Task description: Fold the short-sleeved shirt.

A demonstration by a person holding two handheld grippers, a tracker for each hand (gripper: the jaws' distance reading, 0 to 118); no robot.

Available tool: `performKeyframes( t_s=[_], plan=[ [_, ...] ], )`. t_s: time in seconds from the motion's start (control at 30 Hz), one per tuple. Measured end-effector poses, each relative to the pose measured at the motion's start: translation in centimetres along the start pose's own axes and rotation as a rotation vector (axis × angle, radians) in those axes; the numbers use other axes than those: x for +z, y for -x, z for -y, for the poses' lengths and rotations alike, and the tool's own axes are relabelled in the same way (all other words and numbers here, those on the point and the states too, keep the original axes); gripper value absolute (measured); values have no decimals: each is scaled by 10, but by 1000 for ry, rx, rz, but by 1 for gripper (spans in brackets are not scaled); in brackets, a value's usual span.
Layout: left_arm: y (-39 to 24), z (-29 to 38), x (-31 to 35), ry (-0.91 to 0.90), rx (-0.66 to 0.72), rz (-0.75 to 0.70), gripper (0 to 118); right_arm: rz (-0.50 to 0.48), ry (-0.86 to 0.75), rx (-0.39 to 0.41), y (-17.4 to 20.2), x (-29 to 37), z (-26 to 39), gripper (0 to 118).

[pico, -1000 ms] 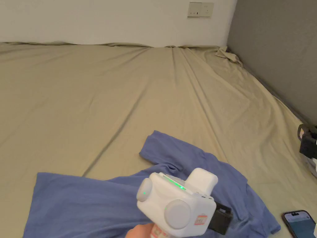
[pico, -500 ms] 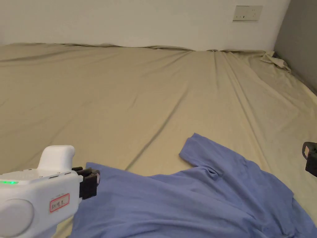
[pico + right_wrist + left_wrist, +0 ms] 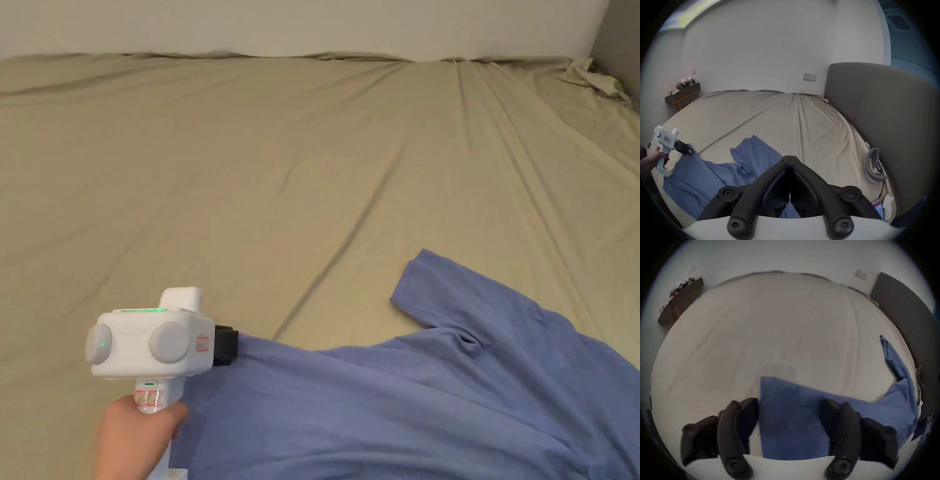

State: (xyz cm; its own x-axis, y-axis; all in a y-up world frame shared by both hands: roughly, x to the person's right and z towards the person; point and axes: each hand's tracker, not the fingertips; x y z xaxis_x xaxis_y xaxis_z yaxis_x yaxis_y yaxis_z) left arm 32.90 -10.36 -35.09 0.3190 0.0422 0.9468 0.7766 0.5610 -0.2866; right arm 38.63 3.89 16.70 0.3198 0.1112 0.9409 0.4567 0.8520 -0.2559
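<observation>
A blue short-sleeved shirt (image 3: 406, 406) lies spread on the tan bed sheet (image 3: 250, 187), one sleeve (image 3: 450, 294) pointing toward the far wall. My left gripper (image 3: 232, 347) is at the shirt's left hem corner. In the left gripper view its jaws stand wide apart, with the shirt (image 3: 794, 410) corner lying between them, so the left gripper (image 3: 789, 412) is open. The right gripper view shows the left gripper (image 3: 689, 151) touching that corner of the shirt (image 3: 705, 175). My right gripper (image 3: 790, 157) is shut with nothing between its tips, held above the shirt's right part.
A grey headboard (image 3: 883, 113) runs along the bed's right side. A grey strap-like device (image 3: 872, 165) and a phone (image 3: 877, 207) lie beside it. A dark shelf (image 3: 682, 95) with small items stands past the far left corner. A white wall borders the far edge.
The head camera has swung left. My left gripper has travelled from above the shirt's middle to its left hem corner. The shirt lies as before.
</observation>
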Motion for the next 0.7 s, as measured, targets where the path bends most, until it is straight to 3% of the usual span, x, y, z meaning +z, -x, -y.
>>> performKeyframes(
  t_s=[0.03, 0.07, 0.1, 0.33, 0.37, 0.4, 0.43, 0.57, 0.7],
  plan=[
    [-3, 1, 7, -21, -43, -3, 77, 0, 7, 7, 2, -3, 2, 3],
    [-5, 4, 9, -12, -48, 6, 49, -1, 13, 12, 4, -7, 4, 3],
    [-6, 9, 19, -29, -37, -21, 2, -5, 21, 15, 6, -11, 6, 3],
    [-13, 6, 78, -126, -31, 70, 2, -93, 136, -23, 17, -47, -7, 4],
    [-18, 6, 93, -148, -38, 69, 2, -90, 179, -22, 18, -59, -13, 27],
    [-20, 7, 107, -167, -40, 64, 2, -131, 271, -20, 19, -80, -18, 99],
    [-20, 9, 117, -178, -34, 92, 2, -209, 346, -38, 19, -95, -22, 118],
    [-28, 22, 141, -207, -5, 99, 2, -143, 442, -61, 15, -157, -37, 118],
    [-32, 23, 144, -209, 35, 109, 2, -60, 618, -90, 17, -232, -1, 115]
  ],
)
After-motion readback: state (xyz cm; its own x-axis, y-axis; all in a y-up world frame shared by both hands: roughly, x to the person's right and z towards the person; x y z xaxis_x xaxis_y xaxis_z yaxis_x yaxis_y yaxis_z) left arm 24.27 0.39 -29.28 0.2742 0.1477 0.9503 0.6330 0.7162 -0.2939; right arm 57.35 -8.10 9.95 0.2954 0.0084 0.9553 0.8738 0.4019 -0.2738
